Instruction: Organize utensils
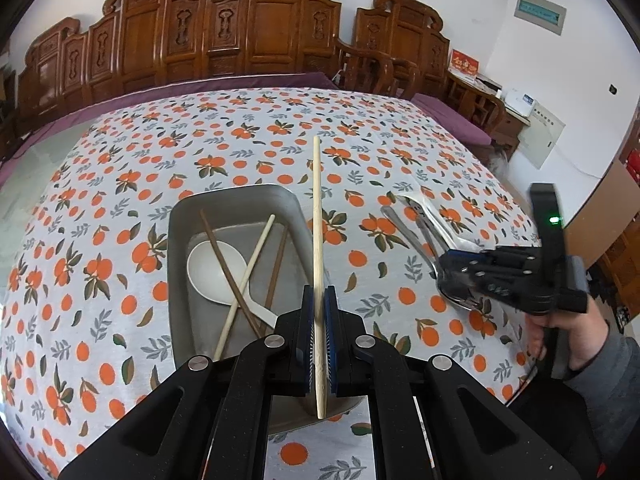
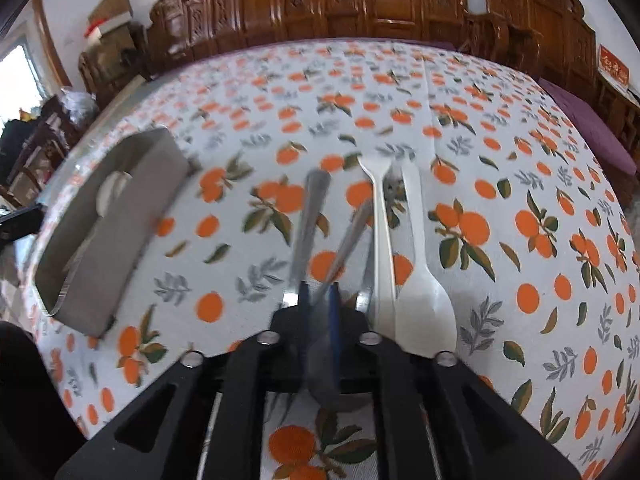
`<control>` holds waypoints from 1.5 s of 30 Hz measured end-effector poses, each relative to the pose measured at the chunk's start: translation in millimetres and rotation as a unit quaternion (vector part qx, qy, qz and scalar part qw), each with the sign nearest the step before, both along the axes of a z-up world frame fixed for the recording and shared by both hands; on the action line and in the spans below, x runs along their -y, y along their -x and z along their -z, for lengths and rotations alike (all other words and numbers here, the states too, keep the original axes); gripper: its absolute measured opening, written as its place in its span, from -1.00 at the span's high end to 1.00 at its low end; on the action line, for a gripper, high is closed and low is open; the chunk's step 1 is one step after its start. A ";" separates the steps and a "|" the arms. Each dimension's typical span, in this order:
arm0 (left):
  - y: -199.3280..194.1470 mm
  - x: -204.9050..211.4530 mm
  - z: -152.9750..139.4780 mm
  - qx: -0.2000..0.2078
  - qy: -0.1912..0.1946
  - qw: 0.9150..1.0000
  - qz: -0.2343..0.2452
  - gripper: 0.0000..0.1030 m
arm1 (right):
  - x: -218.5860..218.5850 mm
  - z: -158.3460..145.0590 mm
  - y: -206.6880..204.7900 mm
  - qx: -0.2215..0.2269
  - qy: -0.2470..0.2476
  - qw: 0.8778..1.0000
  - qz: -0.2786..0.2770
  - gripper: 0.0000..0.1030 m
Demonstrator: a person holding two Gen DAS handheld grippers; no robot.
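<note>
No writing here is sharp enough to read: the red card on the far side table carries gold characters, but they blur out.

Your left gripper is pressed together on a pale chopstick, which stands up between the pads over the right rim of the metal tray. In the tray lie a white spoon, two dark chopsticks and another pale one, crossed over each other.

Your right gripper is down among the metal spoons on the cloth-covered counter, right of the tray. One spoon's bowl sits between its slightly parted pads; the blur hides whether they press on it. Two white plastic spoons lie just beside its right finger, touching each other.

Beyond the tray and spoons the cloth is bare to the far edge, where carved wooden chairs line up. The counter's right edge falls away close behind your right hand.
</note>
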State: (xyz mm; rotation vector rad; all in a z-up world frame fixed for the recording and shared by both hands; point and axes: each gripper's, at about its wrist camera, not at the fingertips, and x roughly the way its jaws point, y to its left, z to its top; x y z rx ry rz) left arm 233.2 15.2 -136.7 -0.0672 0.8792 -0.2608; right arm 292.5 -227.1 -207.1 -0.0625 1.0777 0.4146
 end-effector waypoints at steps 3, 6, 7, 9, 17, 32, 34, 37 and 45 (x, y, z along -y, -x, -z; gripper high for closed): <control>1.7 1.0 -2.4 0.003 0.003 1.000 0.004 0.92 | -4.0 1.5 -5.0 0.000 0.006 1.000 0.009 0.56; 3.1 1.8 -4.0 0.005 0.005 1.000 0.008 0.92 | -14.5 1.9 -8.4 0.009 0.037 0.999 0.010 0.64; 3.6 2.3 -4.5 0.006 0.004 1.000 0.009 0.92 | -16.7 2.3 -9.8 0.010 0.043 0.999 0.011 0.70; 4.6 1.7 -5.3 0.008 0.003 1.000 0.009 0.92 | -17.8 2.9 -12.0 0.010 0.049 0.999 0.020 0.90; 4.3 -7.0 -3.2 0.005 -0.011 1.000 0.000 0.92 | -22.6 -9.6 -5.5 0.033 0.044 0.998 0.018 0.92; -10.8 -20.3 35.3 -0.058 -0.041 0.997 -0.005 0.92 | -19.2 -46.0 5.6 0.070 -0.003 0.998 0.007 1.00; -10.8 -20.1 36.2 -0.060 -0.041 0.997 -0.005 0.92 | -15.1 -44.7 4.7 0.064 -0.015 0.998 0.004 0.99; -10.2 -19.9 34.9 -0.057 -0.040 0.998 -0.005 0.92 | -20.8 -39.3 7.6 0.056 -0.017 0.998 -0.011 0.99; -8.8 -17.7 29.7 -0.049 -0.038 0.998 -0.001 0.92 | -52.6 -8.6 13.1 0.015 0.019 0.998 -0.054 0.79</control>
